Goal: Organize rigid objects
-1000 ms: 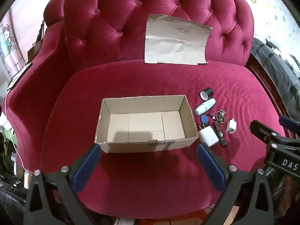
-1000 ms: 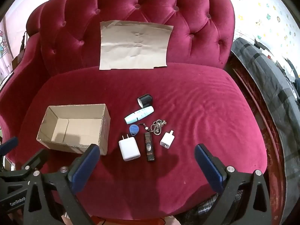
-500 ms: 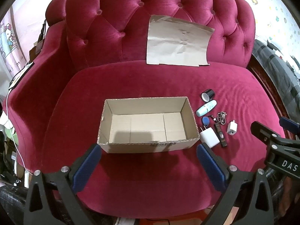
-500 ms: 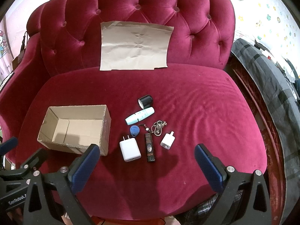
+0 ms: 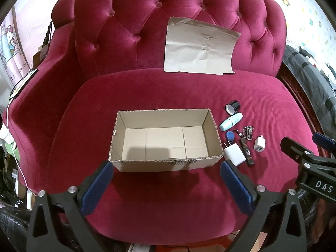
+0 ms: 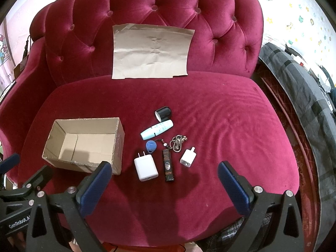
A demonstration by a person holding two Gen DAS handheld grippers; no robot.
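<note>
An open, empty cardboard box [image 5: 166,163] [image 6: 117,147] sits on the red velvet sofa seat. To its right lie small items: a large white charger [image 6: 145,169] [image 5: 234,157], a dark lighter [image 6: 167,165], a small white charger [image 6: 188,157] [image 5: 259,144], a blue key tag [image 6: 151,146], a metal keychain [image 6: 178,142], a pale blue tube [image 6: 157,129] and a black cap [image 6: 163,113]. My left gripper [image 5: 167,180] is open and empty, in front of the box. My right gripper [image 6: 164,180] is open and empty, in front of the items.
A sheet of brown paper [image 6: 151,52] leans on the tufted sofa back [image 6: 168,6]. A grey checked blanket [image 6: 304,96] lies off the right side. Cables and clutter [image 5: 8,126] sit left of the sofa arm.
Both grippers have drifted slightly; the box and items look a little lower and nearer in each view. Nothing on the seat has moved.
</note>
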